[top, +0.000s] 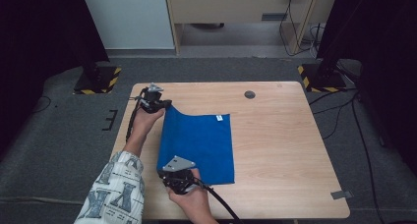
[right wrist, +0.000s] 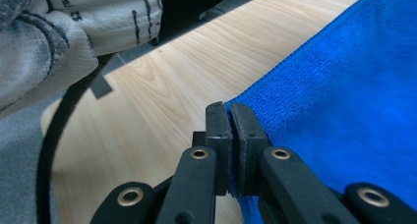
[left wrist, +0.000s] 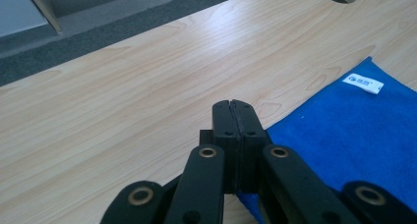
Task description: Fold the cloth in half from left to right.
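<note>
A blue cloth [top: 199, 143] lies on the wooden table [top: 280, 145], its left edge lifted a little. A white label [top: 219, 118] marks its far right corner. My left gripper [top: 166, 106] is shut on the cloth's far left corner. In the left gripper view the jaws [left wrist: 231, 107] are pressed together, with the cloth [left wrist: 354, 135] running from them to the right and the label [left wrist: 363, 83] beyond. My right gripper [top: 163, 175] is shut on the near left corner. In the right gripper view the cloth's edge [right wrist: 314, 116] runs in between the closed jaws [right wrist: 228, 110].
A round cable hole [top: 250, 94] sits near the table's far edge. Black stands with yellow-striped bases [top: 97, 79] [top: 319, 76] flank the table's far corners on the grey carpet. A strip of grey tape [top: 341, 194] lies at the near right corner. A patterned sleeve [right wrist: 74, 27] hangs beside the right gripper.
</note>
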Tool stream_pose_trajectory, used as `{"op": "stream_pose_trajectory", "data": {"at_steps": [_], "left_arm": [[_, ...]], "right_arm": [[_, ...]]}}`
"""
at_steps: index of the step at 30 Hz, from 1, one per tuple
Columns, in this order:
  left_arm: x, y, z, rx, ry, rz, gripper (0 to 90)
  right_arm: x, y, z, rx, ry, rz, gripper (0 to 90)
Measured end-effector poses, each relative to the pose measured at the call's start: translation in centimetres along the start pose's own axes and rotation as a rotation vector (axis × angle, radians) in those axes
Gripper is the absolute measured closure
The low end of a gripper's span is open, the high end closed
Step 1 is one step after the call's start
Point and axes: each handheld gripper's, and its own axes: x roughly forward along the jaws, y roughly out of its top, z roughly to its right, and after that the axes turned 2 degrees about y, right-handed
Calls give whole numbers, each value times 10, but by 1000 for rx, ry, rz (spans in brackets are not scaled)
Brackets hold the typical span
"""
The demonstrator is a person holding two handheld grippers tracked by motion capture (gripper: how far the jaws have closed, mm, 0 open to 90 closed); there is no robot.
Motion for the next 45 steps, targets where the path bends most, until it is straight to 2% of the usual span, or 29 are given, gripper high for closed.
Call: {"op": "stream_pose_trajectory", "data": {"at_steps": [5,7,9,11,13,15,16,22,27,34,35,45], "left_arm": [[16,6,22,18,5,-4,896],[19,7,25,23,3,-4,896],[29,12,38,16,-27,-9,897],[35,17,48,28,-36,-17,896],[38,19,53,38,-39,-21,896],[43,24,66,63,-44,-28,896],[46,26,69,61,-46,-27,896],[59,23,79,65,-43,-53,896],[68,20,86,82,-44,-71,896],[70,24,93,74,-58,-50,896],[71,24,94,83,-56,-52,896],[69,28,99,67,-49,-48,896]], "right_arm": [[-18,-17,17,24,-29,1,873],[-25,-24,24,31,-40,-4,874],[-32,-29,29,35,-48,-7,874],[-40,-35,33,24,-62,-18,874],[-48,-40,38,31,-70,-14,874],[-54,-43,42,39,-79,-10,874],[-58,-44,44,40,-85,-9,874],[-75,-48,53,56,-90,-3,874],[-83,-48,56,40,-103,-18,873],[-89,-49,60,42,-105,-30,873],[-90,-49,60,42,-105,-31,874],[-105,-48,66,37,-131,-34,874]]}}
